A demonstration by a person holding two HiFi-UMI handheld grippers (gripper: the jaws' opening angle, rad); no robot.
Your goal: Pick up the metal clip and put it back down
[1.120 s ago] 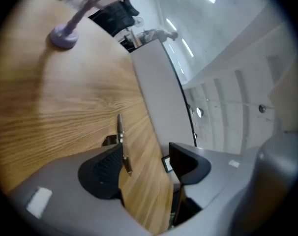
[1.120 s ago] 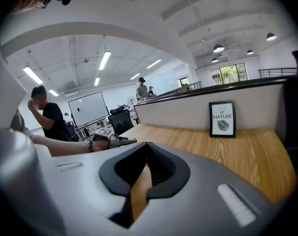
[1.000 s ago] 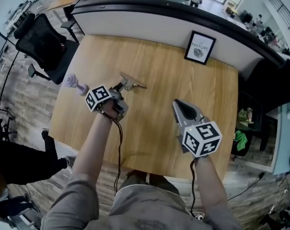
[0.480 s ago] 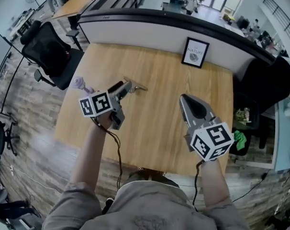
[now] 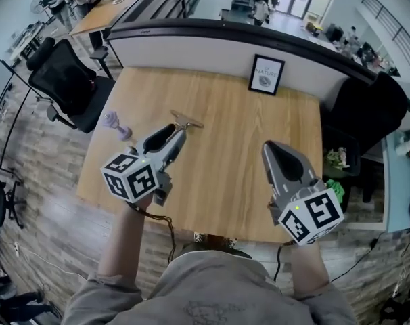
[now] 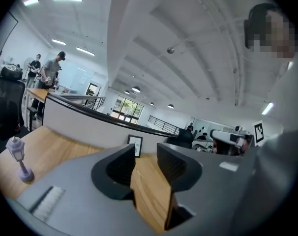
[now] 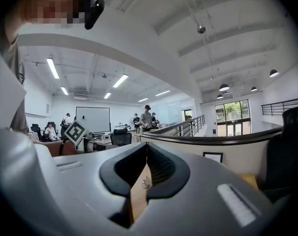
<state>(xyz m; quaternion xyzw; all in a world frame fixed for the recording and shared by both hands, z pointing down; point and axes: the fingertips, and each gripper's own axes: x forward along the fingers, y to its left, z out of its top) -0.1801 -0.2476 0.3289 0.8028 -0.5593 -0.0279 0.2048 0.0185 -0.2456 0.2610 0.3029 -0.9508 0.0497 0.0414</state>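
Above the wooden surface [image 5: 259, 154], both tools are hovering. The left hand-held gripper [image 5: 172, 135] is standing half spread, its jaws just closing on nothing; the right hand-held gripper [image 5: 271, 147] is staying pressed together, empty. The metal clip [image 5: 186, 120] is lying free left of middle, nearer the far edge. The put-down seems to be finishing; next is merely withdrawing.

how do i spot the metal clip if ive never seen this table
Find the wooden table. Left of its centre lies the metal clip. It is flat and silvery, unlike the upright purple lamp figurine to its left and the framed picture at the back.
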